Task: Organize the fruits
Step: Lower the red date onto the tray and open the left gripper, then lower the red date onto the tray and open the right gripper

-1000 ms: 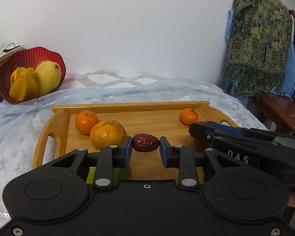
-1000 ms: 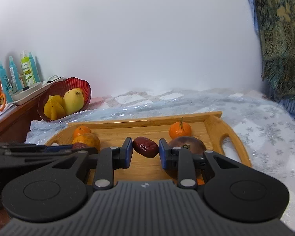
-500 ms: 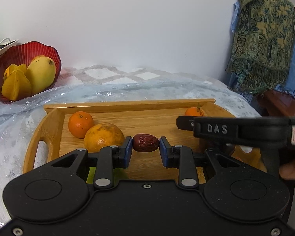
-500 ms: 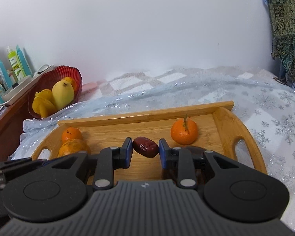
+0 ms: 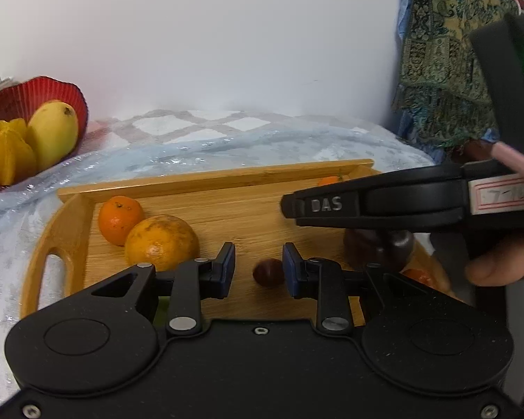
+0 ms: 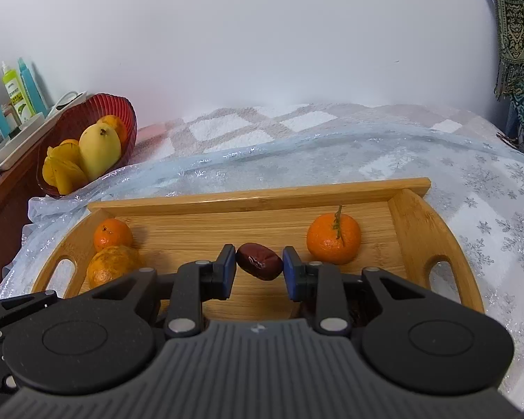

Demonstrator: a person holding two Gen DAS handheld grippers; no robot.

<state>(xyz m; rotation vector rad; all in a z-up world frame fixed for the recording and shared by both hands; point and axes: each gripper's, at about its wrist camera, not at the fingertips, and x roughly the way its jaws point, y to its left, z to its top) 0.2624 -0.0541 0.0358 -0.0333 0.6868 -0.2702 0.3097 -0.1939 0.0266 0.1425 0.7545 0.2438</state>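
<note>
Evidently the wooden tray [image 6: 419, 230] serves as the sorting spot: oranges sit grouped at its left end, a stemmed tangerine [image 6: 333, 234] at the right. The right hand-held gripper [image 6: 259, 269] pinches a red date [image 6: 259, 261] snugly between its blue pads, just above the tray. The left hand-held gripper [image 5: 258, 269] stands parted, a second date [image 5: 268, 272] loose between its fingers, apparently lying on the tray.

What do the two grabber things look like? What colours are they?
The left gripper is black, with round bumps, silver screws and blue fingertip pads. The right gripper has the same blue pads but a ribbed grey body. Its side shows white "DAS" letters, a white label, a green light and a pink cable.
</note>
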